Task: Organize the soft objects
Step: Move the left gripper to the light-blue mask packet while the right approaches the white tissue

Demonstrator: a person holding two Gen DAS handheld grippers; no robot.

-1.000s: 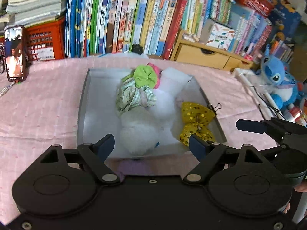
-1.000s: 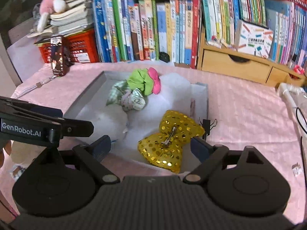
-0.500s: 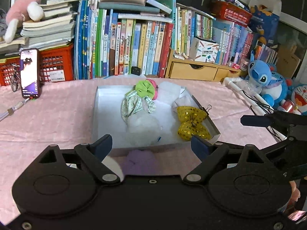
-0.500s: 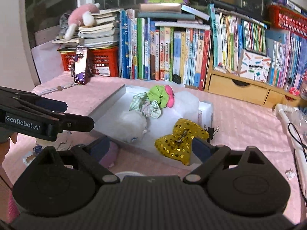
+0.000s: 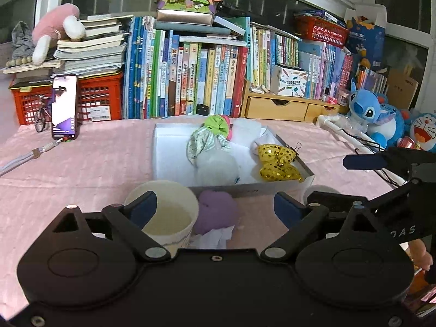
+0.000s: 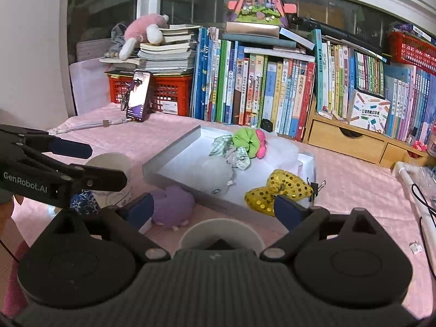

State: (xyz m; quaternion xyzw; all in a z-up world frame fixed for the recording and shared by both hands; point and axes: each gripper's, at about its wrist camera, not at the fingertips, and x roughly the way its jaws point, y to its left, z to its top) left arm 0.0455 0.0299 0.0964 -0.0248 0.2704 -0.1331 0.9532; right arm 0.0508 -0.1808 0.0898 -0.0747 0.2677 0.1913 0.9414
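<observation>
A shallow white box (image 5: 159, 150) (image 6: 170, 151) on the pink cloth holds a white plush (image 5: 215, 166) (image 6: 207, 171), a checked scrunchie (image 5: 200, 143) (image 6: 234, 155), a green scrunchie (image 5: 216, 125) (image 6: 242, 140) and a gold sequin bow (image 5: 278, 160) (image 6: 278, 188). A purple plush (image 5: 216, 211) (image 6: 171, 204) lies outside, against the box's near wall. My left gripper (image 5: 215, 207) hangs back from the box, jaws opening, nothing gripped. My right gripper (image 6: 213, 209) is beside it on the right, jaws also opening and empty.
A paper cup (image 5: 163, 215) stands under the left gripper's left finger, another cup (image 6: 220, 234) below the right gripper. Books, a red crate (image 5: 100, 98), a phone (image 5: 64, 107) and wooden drawers (image 5: 278, 109) line the back. Blue plush toys (image 5: 368, 114) and cables sit right.
Both grippers have pulled back from the box, which looks smaller now. The purple plush and the paper cups have come into view. Both pairs of jaws stand slightly wider.
</observation>
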